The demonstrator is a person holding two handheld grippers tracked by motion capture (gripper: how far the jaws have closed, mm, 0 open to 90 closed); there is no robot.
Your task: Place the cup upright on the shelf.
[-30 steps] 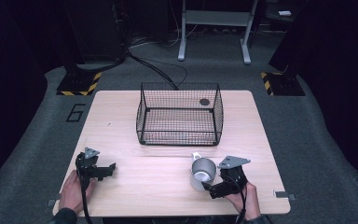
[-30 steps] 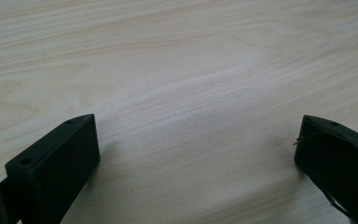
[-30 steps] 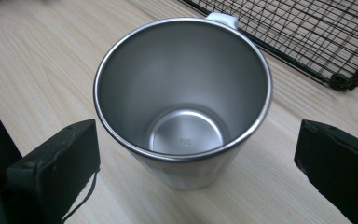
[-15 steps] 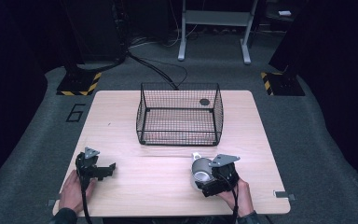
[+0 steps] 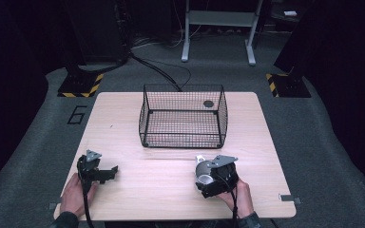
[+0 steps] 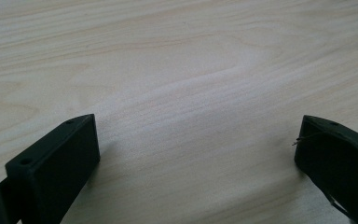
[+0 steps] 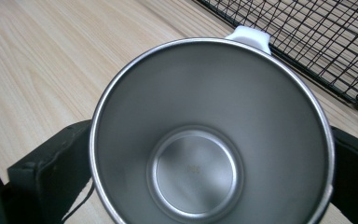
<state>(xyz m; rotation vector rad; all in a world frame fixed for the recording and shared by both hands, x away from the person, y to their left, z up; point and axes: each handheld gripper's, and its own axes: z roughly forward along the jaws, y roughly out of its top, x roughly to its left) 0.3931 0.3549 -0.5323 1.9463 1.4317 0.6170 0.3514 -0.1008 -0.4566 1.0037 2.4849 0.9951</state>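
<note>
1. The right gripper has moved left since a second ago and now has its jaws around the steel cup, one on either side of it.
2. The left gripper has stayed put, jaws spread wide over bare table, holding nothing.
3. The cup's white handle points toward the wire basket just beyond.
4. Open wood lies between the grippers.

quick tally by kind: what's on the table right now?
Wire basket: 1
Steel cup: 1
Small dark disc in the basket: 1
Hand-held grippers, left and right: 2
Total: 5
</note>
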